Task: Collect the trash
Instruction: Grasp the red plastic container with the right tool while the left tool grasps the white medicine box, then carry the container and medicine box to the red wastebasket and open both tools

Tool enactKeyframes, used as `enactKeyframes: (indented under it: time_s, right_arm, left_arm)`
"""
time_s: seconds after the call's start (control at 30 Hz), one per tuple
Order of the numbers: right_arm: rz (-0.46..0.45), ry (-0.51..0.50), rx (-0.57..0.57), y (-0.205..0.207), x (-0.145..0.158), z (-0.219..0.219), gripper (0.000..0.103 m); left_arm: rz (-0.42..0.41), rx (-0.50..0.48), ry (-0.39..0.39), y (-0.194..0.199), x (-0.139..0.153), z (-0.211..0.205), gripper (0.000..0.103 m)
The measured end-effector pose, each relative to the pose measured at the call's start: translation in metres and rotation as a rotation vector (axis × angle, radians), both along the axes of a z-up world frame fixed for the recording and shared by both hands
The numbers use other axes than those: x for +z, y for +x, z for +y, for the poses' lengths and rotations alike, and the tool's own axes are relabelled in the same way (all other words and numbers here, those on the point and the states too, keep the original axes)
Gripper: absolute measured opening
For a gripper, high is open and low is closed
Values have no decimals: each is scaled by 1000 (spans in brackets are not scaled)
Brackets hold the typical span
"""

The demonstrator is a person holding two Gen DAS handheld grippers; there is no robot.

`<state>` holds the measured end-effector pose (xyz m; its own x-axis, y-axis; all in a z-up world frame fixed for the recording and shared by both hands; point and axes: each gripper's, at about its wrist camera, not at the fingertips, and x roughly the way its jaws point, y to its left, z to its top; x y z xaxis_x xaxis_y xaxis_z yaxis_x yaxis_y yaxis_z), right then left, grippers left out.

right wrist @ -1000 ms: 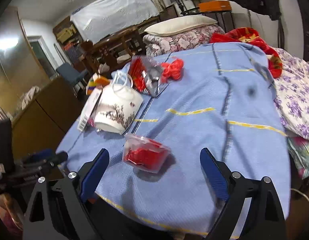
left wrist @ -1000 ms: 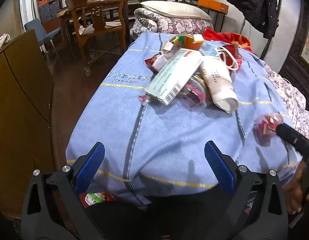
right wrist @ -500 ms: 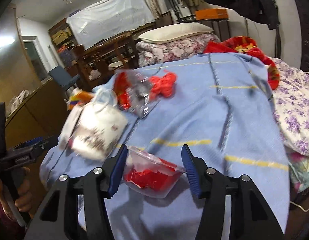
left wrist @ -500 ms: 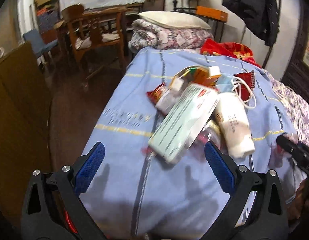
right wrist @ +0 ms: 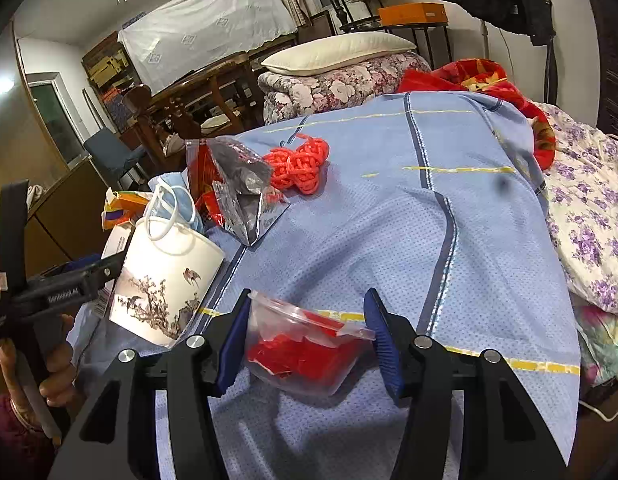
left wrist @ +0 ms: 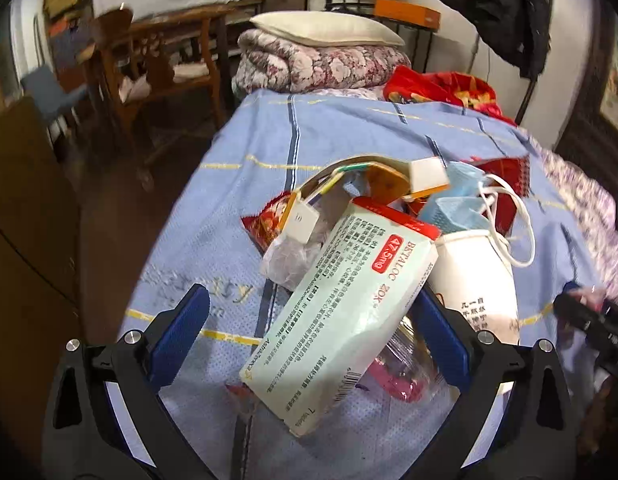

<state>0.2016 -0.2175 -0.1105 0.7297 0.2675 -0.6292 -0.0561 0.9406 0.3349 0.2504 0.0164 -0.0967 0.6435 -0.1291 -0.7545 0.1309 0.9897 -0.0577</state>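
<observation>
A heap of trash lies on the blue blanket [left wrist: 237, 184]. In the left wrist view my left gripper [left wrist: 309, 332] is open around the near end of a white medicine box [left wrist: 349, 312], its fingers apart from it. Beside the box are a white paper cup [left wrist: 477, 276], a blue face mask [left wrist: 457, 204] and a red snack wrapper [left wrist: 265, 224]. In the right wrist view my right gripper [right wrist: 309, 336] is shut on a clear plastic cup with red scraps [right wrist: 305, 352]. The paper cup [right wrist: 165, 280] stands to its left.
An opened silver-and-red foil bag [right wrist: 233, 192] and a red knotted cord [right wrist: 301, 164] lie further up the blanket [right wrist: 429, 240]. A folded quilt and pillow [left wrist: 321, 52] sit at the far end. A wooden cabinet [left wrist: 25, 220] and chairs [left wrist: 149, 64] stand left of the bed.
My left gripper has moved forward over the bed until its open fingers flank the medicine box. My right gripper has moved onto the clear plastic cup and closed on it.
</observation>
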Motion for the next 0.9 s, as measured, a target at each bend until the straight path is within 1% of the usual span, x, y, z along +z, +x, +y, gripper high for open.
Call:
enactKeyframes:
  time_s: [0.07, 0.1, 0.13, 0.17, 0.2, 0.3, 0.33, 0.47, 0.7, 0.83, 0.9]
  right_arm:
    - [1, -1, 2, 0, -1, 1, 56]
    - [0, -2, 1, 0, -1, 1, 56]
    - [1, -2, 2, 0, -1, 1, 56]
    - [1, -3, 2, 0, -1, 1, 56]
    - [1, -5, 2, 0, -1, 1, 56]
    - [0, -6, 2, 0, -1, 1, 56]
    - [0, -5, 2, 0, -1, 1, 56]
    - [0, -7, 2, 1, -1, 1, 55]
    - [-3, -4, 0, 0, 0, 1, 55]
    - [-10, -1, -1, -1, 1, 1, 55]
    - [0, 3, -4, 0, 0, 0, 55]
  left_arm:
    - [8, -2, -41, 0, -4, 4, 93]
    - [3, -13, -62, -2, -6, 5, 84]
    - [1, -32, -85, -4, -7, 5, 72]
    - [-2, -52, -116, -8, -6, 6, 67]
    - [-8, -55, -128, -11, -5, 4, 60]
    - [-38, -57, -156, -28, 4, 5, 55]
    - [-47, -63, -161, -34, 7, 4, 53]
    - [-92, -55, -130, -56, 19, 6, 53]
    - [-153, -13, -129, -79, 49, 30, 53]
    - [-152, 9, -102, -97, 55, 43, 53]
    - [-145, 28, -72, -109, 56, 52, 53]
